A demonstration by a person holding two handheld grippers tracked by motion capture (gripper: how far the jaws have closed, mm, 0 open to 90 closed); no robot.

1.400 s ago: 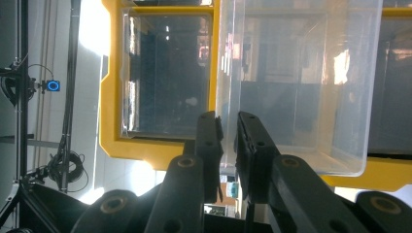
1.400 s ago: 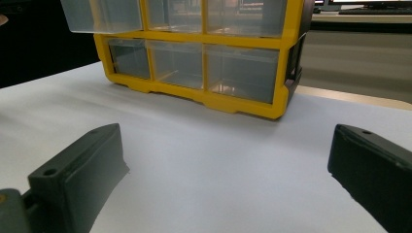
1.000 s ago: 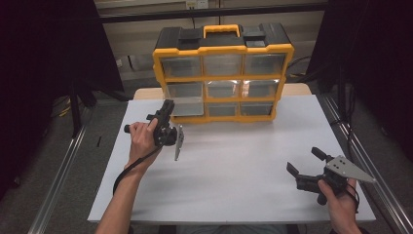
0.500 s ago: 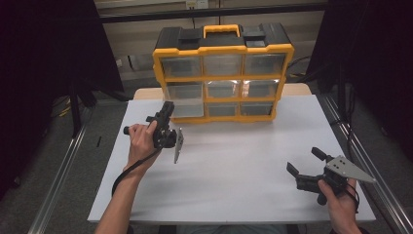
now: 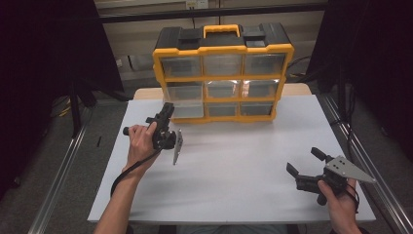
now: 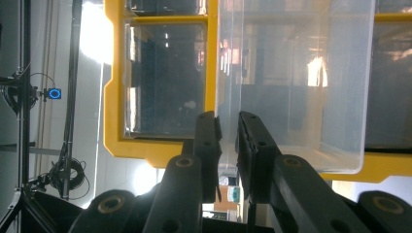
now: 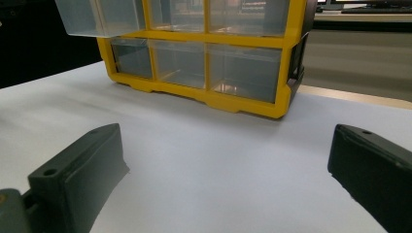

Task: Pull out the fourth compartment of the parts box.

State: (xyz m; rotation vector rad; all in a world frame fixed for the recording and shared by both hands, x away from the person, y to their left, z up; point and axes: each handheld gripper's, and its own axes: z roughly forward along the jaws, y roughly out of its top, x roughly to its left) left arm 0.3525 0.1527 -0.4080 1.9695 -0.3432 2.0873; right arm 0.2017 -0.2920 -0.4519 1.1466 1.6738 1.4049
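- Your left gripper [image 5: 168,111] is at the drawer [image 5: 187,111] in the bottom-left of the organizer [image 5: 221,73], with its jaws nearly closed on the drawer's front lip; the left gripper view shows the clear wall [image 6: 291,87] pinched between them.
- That drawer stands on the left of the organizer's lowest row, at the back of the desk [image 5: 234,175]. It already sticks out of the yellow frame; the right gripper view shows it [image 7: 92,19] jutting forward past its neighbours.
- The step in hand looks like pulling the drawer open. Next, draw straight back toward yourself, level, so the drawer slides and does not jam or tip the organizer.
- Your right gripper [image 5: 307,168] hovers low over the near right of the desk, jaws wide apart and holding nothing, well apart from the organizer. You may want it to steady the frame if the organizer starts to slide.
- Compared with a second ago, your left hand [image 5: 141,141] has hardly shifted; it sits a touch nearer you, and the grey plate under it has swung slightly. The right gripper has stayed put.
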